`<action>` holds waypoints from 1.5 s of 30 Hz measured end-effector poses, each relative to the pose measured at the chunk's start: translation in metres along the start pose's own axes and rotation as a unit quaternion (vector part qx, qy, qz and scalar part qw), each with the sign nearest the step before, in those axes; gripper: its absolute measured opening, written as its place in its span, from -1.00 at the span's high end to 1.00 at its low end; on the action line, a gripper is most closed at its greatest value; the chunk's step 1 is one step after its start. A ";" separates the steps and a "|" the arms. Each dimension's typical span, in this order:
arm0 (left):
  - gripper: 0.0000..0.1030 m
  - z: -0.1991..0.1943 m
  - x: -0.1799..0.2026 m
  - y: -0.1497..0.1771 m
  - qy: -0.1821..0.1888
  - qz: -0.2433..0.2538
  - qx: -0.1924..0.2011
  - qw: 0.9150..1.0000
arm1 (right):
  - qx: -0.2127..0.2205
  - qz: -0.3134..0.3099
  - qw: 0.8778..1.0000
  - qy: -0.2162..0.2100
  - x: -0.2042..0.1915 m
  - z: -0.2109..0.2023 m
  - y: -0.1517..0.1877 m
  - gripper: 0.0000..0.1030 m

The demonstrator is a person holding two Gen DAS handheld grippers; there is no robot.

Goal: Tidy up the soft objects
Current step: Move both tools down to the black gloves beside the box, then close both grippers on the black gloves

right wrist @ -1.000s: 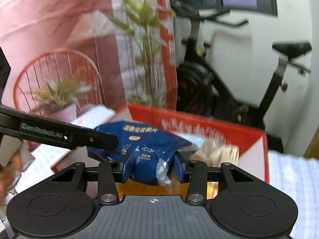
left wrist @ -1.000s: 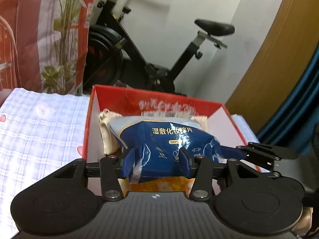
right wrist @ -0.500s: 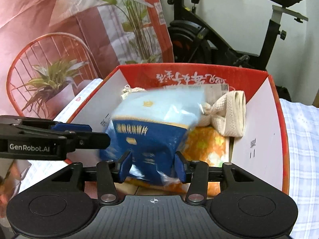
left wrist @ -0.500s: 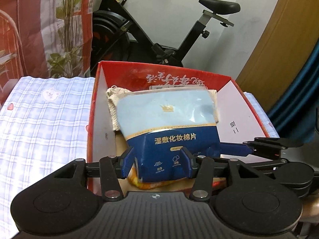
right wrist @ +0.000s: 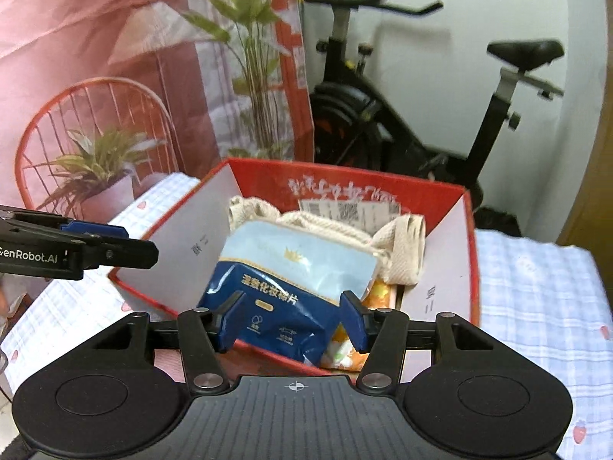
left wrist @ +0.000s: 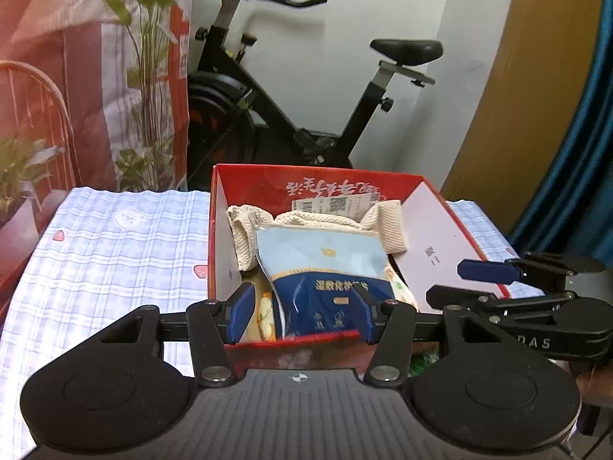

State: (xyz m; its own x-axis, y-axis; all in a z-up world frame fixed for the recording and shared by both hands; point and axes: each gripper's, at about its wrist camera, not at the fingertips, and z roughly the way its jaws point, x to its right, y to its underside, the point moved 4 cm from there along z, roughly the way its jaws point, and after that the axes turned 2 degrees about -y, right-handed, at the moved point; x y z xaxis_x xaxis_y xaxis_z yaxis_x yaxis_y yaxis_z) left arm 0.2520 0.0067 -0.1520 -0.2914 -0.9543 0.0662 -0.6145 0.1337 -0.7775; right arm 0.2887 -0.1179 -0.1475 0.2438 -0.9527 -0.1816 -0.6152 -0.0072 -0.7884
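Note:
A blue and pale-blue pack of cotton pads [left wrist: 325, 268] lies inside the red cardboard box [left wrist: 306, 188], on top of a cream knitted cloth [left wrist: 387, 218] and an orange-patterned item [right wrist: 377, 293]. My left gripper [left wrist: 300, 316] is open at the box's near edge, fingers apart from the pack. My right gripper [right wrist: 289, 320] is open, its fingers on either side of the pack [right wrist: 291, 280] without gripping it. The right gripper also shows in the left wrist view [left wrist: 486, 270], and the left one in the right wrist view [right wrist: 95, 247].
The box stands on a table with a blue checked cloth [left wrist: 115, 253]. Behind it are an exercise bike [left wrist: 306, 88], a red and white plant-print curtain [left wrist: 95, 69] and a wooden door [left wrist: 536, 96]. A blue curtain [left wrist: 582, 161] hangs at the right.
Both grippers lowered the pack into the box, then opened and let it go. They have drawn back towards the box's near edge, and the pack now lies loose in the box.

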 end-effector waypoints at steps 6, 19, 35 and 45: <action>-0.10 -0.037 0.005 0.035 0.000 -0.005 0.017 1.000 | 0.041 -0.015 0.999 0.009 -0.017 -0.035 0.015 0.02; -0.10 -0.061 0.001 0.148 -0.001 -0.090 -0.034 0.995 | 0.044 -0.029 0.998 -0.018 -0.067 -0.076 0.109 0.02; -0.06 -0.044 -0.004 0.196 0.016 -0.132 -0.058 0.989 | -0.005 0.014 1.000 -0.001 -0.067 -0.081 0.200 0.02; 0.10 -0.021 0.003 0.205 0.028 -0.123 -0.093 0.988 | -0.038 0.033 0.999 0.009 -0.057 -0.058 0.214 -0.02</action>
State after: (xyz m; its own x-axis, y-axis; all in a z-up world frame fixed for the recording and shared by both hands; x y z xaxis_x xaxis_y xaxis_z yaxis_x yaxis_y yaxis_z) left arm 0.1096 0.0364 -0.2985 -0.1533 -0.9481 0.2784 -0.7951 -0.0490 -0.6045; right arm 0.0994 -0.0827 -0.2719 0.1868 -0.9572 -0.2209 -0.6845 0.0344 -0.7282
